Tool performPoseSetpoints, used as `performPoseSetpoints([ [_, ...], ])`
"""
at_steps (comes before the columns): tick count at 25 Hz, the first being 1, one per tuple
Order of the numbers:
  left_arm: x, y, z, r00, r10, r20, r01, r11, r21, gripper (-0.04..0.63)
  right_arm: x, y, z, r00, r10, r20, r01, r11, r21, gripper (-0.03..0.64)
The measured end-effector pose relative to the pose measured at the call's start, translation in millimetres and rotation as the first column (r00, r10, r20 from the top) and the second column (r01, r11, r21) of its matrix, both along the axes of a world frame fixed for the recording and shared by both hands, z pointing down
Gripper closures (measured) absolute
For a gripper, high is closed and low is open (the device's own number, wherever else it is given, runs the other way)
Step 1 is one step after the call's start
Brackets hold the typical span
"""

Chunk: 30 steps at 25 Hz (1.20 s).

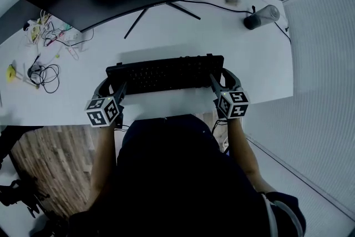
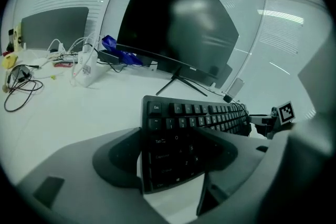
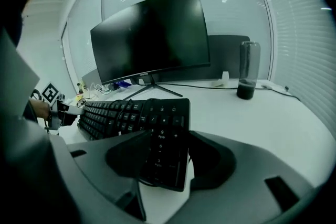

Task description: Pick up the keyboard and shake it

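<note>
The left gripper [image 2: 176, 145] has its two fingers squeezed on the left end of the black keyboard [image 1: 166, 74], one at the front edge and one at the back. The right gripper [image 3: 169, 150] does the same on the other end, where the number keys are. Its fingers stand wide because the keyboard is wide.

So the grabbing part looks done. The keyboard seems to be up a little from the white desk [image 1: 183, 30], with a grey shadow behind it, but I am not sure. The shaking is left to do.

On the keys I can read "Esc" and "Tab" at the left end. The number keys show 9 and 6. The big dark monitor [image 3: 149, 34] behind has a small name on its bottom edge, too tiny to read. A dark bottle [image 3: 248, 68] stands well apart at the right.
</note>
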State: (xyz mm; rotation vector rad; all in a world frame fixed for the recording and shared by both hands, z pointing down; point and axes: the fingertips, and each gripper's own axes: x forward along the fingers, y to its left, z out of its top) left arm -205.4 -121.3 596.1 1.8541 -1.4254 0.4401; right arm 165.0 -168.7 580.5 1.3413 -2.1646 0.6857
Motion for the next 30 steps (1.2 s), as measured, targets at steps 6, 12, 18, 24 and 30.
performPoseSetpoints([
  [6,-11.7,-28.3,11.3,1.0,-0.014,0.022,0.015,0.999,-0.051,0.275,-10.6,-33.1,22.0,1.0,-0.008,0.024,0.01,0.998,-0.066,0.376],
  [12,-14.8,-47.0,26.0,0.998,-0.053,0.017,0.055,0.992,-0.11,0.275,-16.1,-63.2,36.3,1.0,-0.018,0.02,0.02,0.991,-0.132,0.376],
  [18,-17.8,-54.9,32.1,0.997,-0.074,0.029,0.077,0.987,-0.139,0.275,-16.0,-74.8,43.4,1.0,0.008,-0.007,-0.009,0.987,-0.162,0.376],
  [24,-19.4,-70.6,-36.6,0.985,-0.131,0.109,0.121,0.988,0.096,0.311,-29.9,-89.5,-25.2,0.999,0.026,-0.028,-0.024,0.999,0.047,0.376],
  [30,23.7,-86.4,-157.4,0.979,-0.114,0.166,0.044,0.926,0.376,0.541,-77.9,-95.0,-150.5,0.999,-0.028,0.039,0.014,0.948,0.318,0.572],
])
